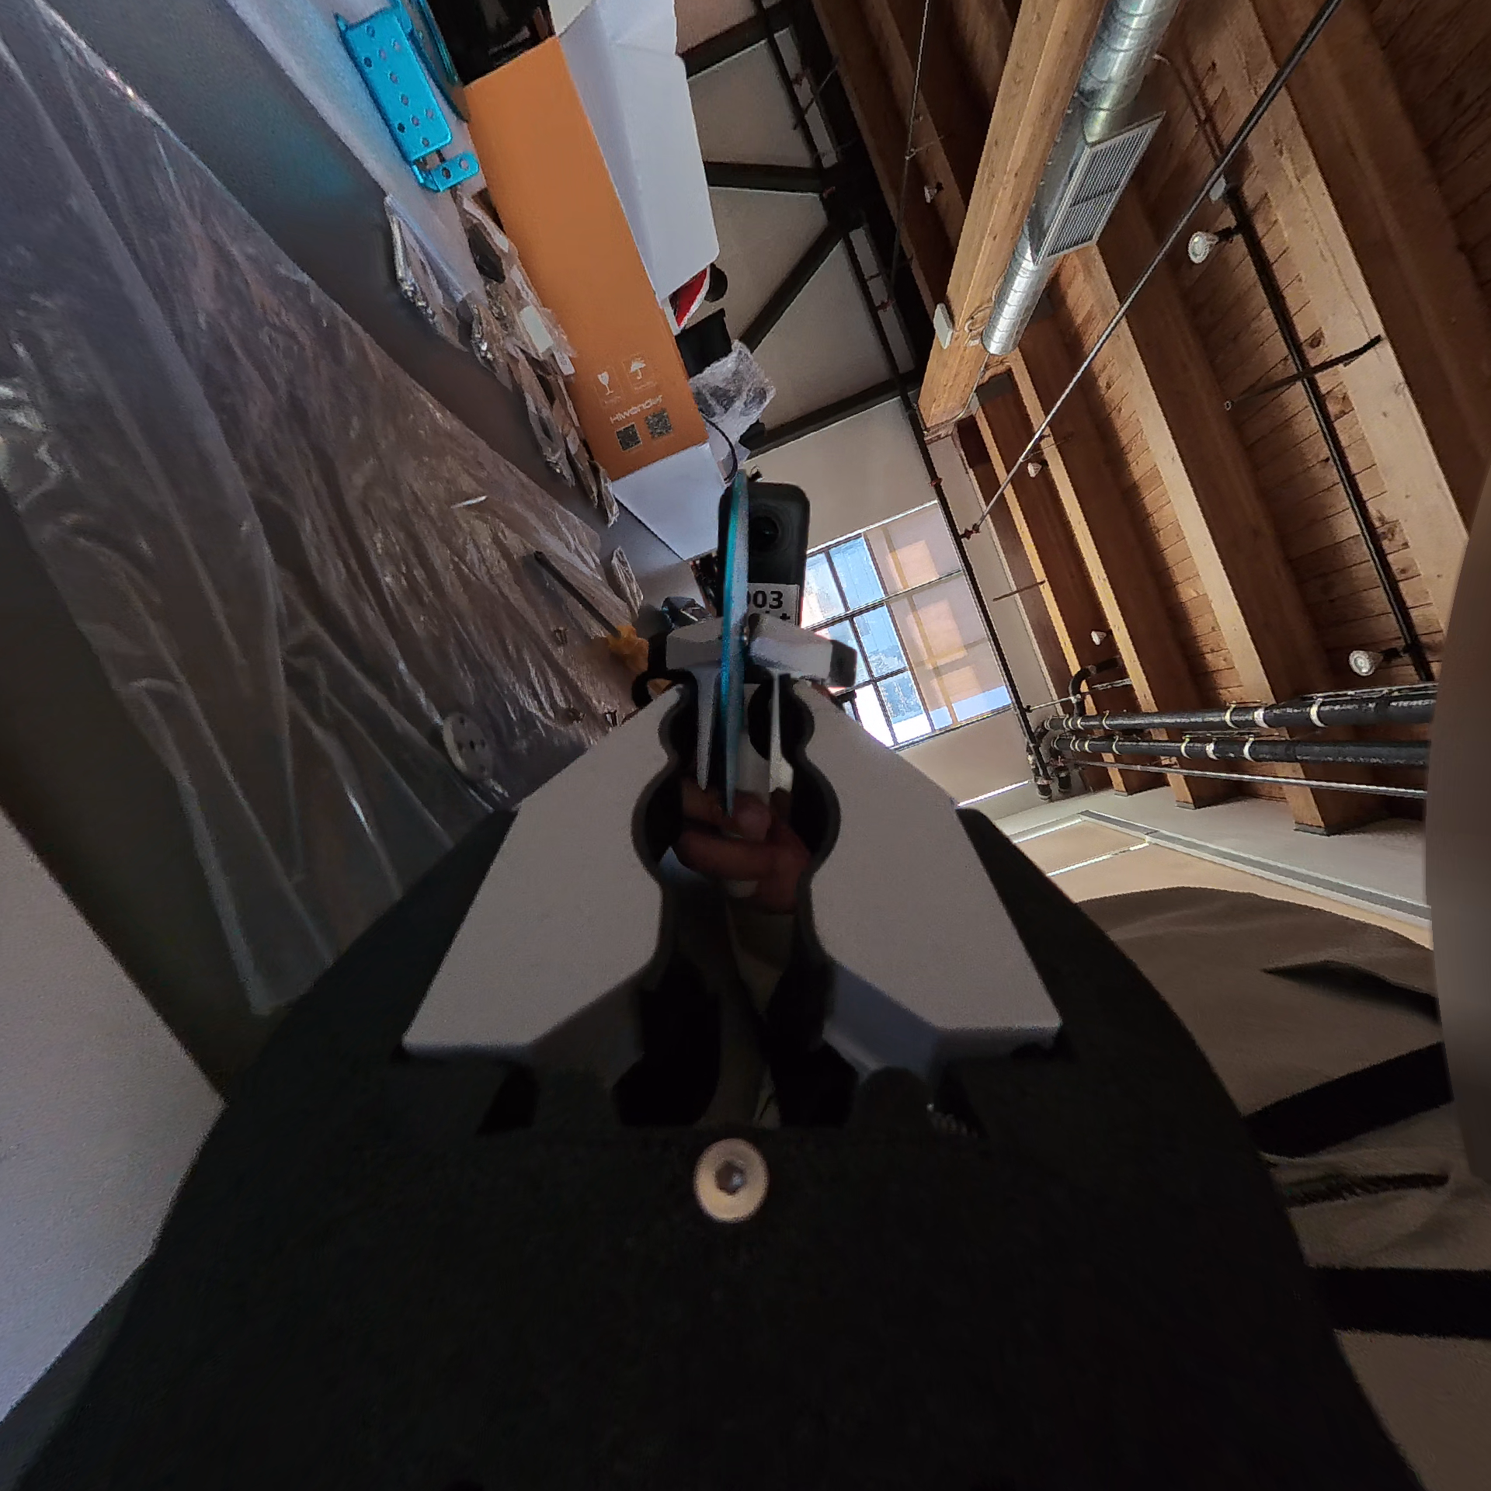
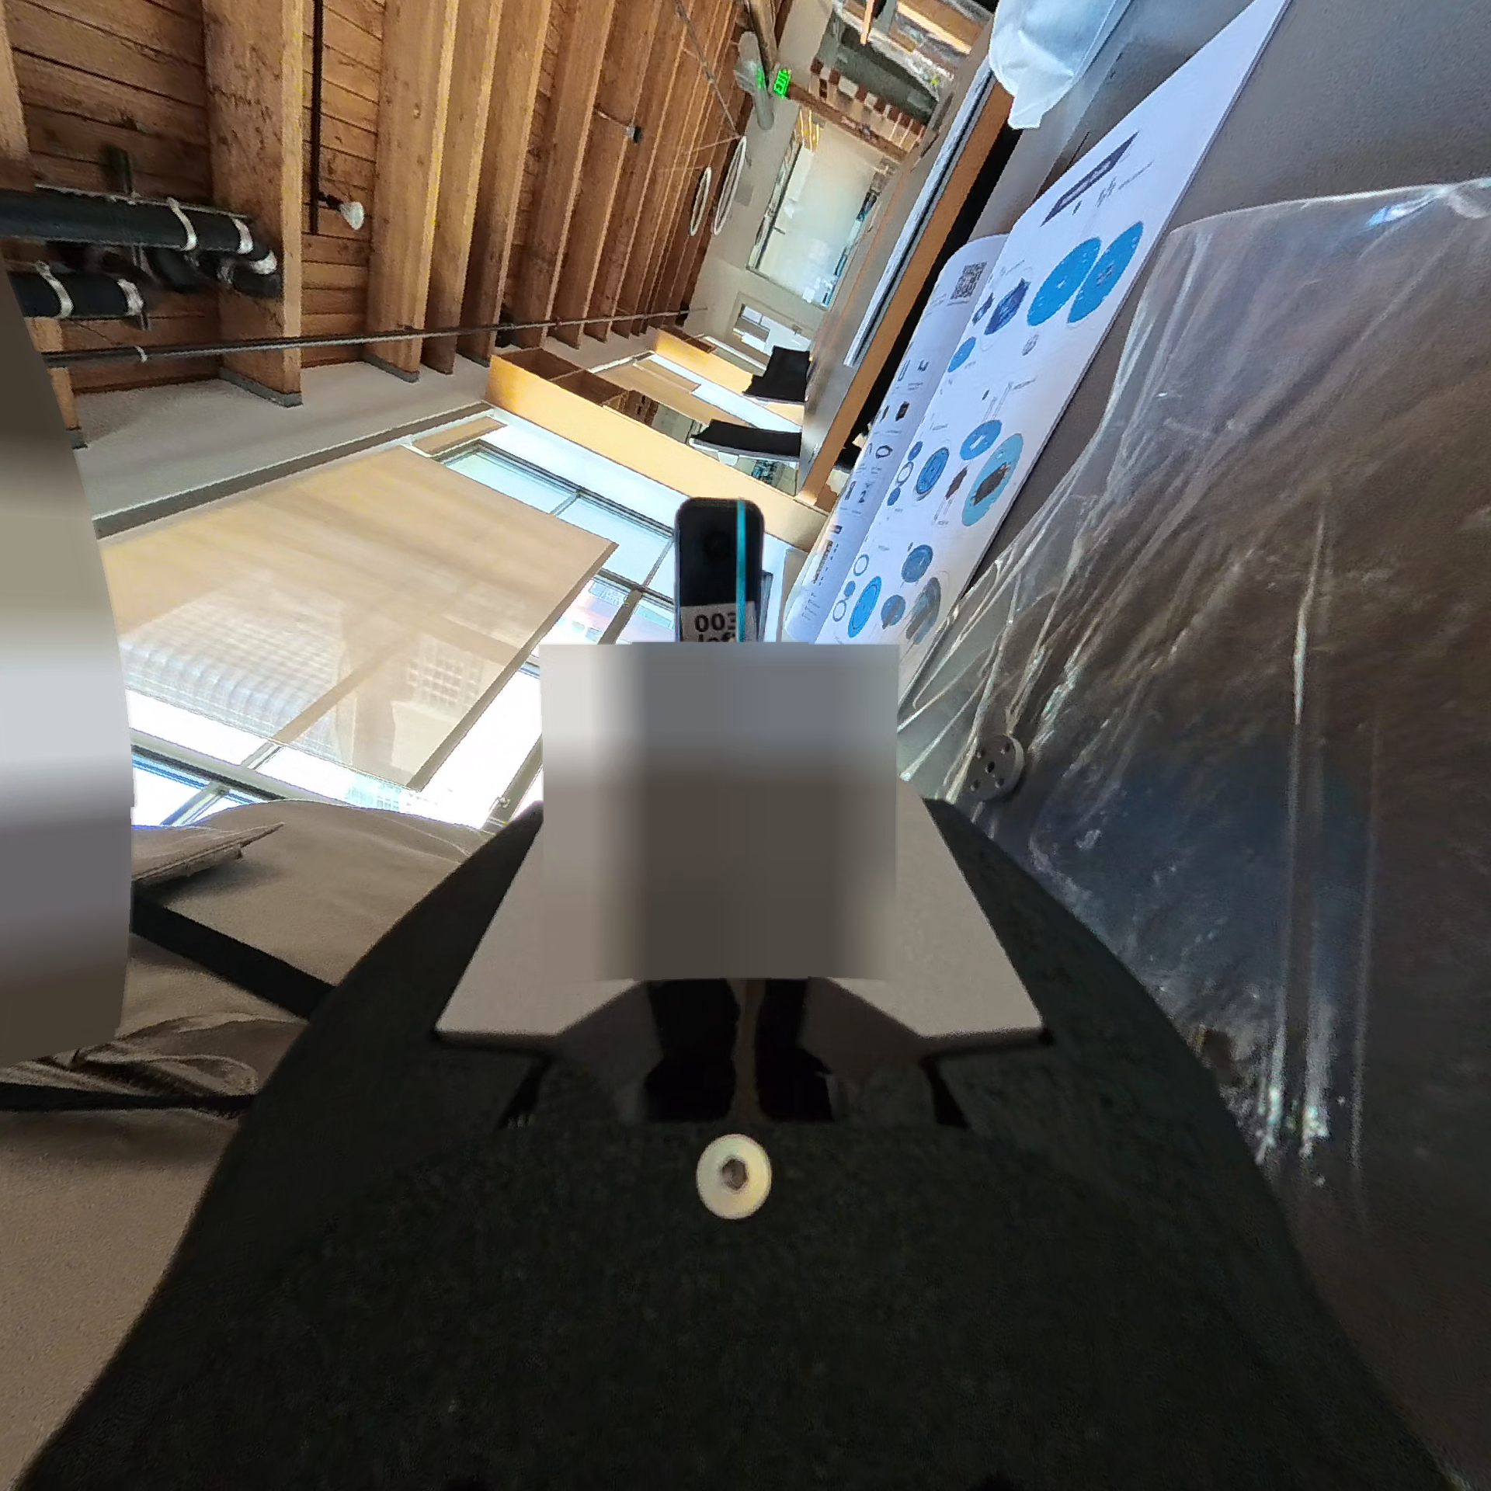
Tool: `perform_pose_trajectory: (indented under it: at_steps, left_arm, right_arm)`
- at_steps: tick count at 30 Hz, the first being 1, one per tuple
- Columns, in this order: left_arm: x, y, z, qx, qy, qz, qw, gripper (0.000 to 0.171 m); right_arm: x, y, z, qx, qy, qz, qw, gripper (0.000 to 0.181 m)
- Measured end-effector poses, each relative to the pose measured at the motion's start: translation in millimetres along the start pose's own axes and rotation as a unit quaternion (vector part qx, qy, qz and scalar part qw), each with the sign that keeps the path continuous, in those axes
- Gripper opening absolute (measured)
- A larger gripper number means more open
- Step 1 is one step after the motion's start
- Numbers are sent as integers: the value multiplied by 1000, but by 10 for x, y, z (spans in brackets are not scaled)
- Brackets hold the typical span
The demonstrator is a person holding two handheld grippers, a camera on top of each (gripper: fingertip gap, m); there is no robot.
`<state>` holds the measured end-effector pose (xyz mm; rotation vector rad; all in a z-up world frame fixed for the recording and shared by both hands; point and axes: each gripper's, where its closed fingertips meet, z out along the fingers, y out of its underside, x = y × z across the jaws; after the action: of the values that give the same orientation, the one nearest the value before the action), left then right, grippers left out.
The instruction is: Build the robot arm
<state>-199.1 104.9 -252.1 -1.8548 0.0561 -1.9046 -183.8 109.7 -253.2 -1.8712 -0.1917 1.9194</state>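
In the left wrist view my left gripper (image 1: 741, 698) is open. Its grey fingers (image 1: 565, 871) stand apart on either side of a thin blue disc (image 1: 736, 565), seen edge-on, without pressing on it. My right gripper (image 1: 742, 762) faces it head-on and is shut on the disc, a narrow finger on each face. A hand (image 1: 754, 847) shows behind it. In the right wrist view the disc is a thin blue line (image 2: 740, 565) in front of the left gripper's black camera (image 2: 714, 557). A blurred patch hides the right gripper's own fingertips there.
A table under crinkled clear plastic (image 1: 242, 524) carries an orange and white box (image 1: 589, 282), a blue perforated bracket (image 1: 395, 97), small parts bags (image 1: 516, 323), a yellow-handled screwdriver (image 1: 593, 605) and a grey round flange (image 1: 466, 742). An illustrated sheet (image 2: 968, 452) lies beside the plastic. The tips of both grippers are at nearly the same place.
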Motion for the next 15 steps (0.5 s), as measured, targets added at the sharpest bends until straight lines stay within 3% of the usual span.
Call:
perform_pose_trajectory:
  at_steps: [15]
  left_arm:
    - [-6, 14, 82, 45, 8, -32, 998, 9]
  right_arm:
    - [25, 69, 39, -12, 8, -6, 1000, 0]
